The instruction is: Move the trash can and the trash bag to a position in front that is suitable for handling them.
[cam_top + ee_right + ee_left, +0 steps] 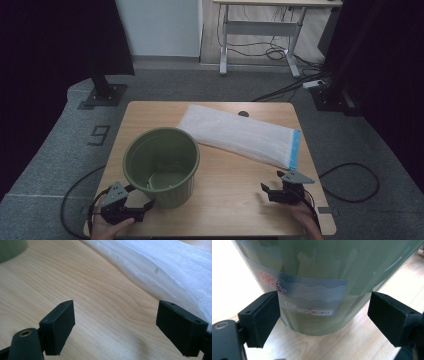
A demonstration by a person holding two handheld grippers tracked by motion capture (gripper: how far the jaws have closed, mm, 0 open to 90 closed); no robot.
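We've got a wooden table (235,197) with a green plastic bin (162,166) standing upright at front-left and a white plastic bag (239,135) lying flat across the back-right, blue strip at its near end.

Bin first: empty, thin-walled, so we judge it light but smooth and tapered, likely to slip upward out of a squeeze on the wall. It's too wide at the rim; low on the base or pinching the rim edge looks better. The label (308,298) faces the left gripper.

Left gripper (131,200): jaws released, spread either side of the bin's base, left jaw just beside the wall, right jaw apart from it; nothing gripped.

Bag: soft, limp, slick; we'd pinch an edge.

Right gripper (274,188): jaws wide apart, holding nothing, bag just beyond its right jaw.
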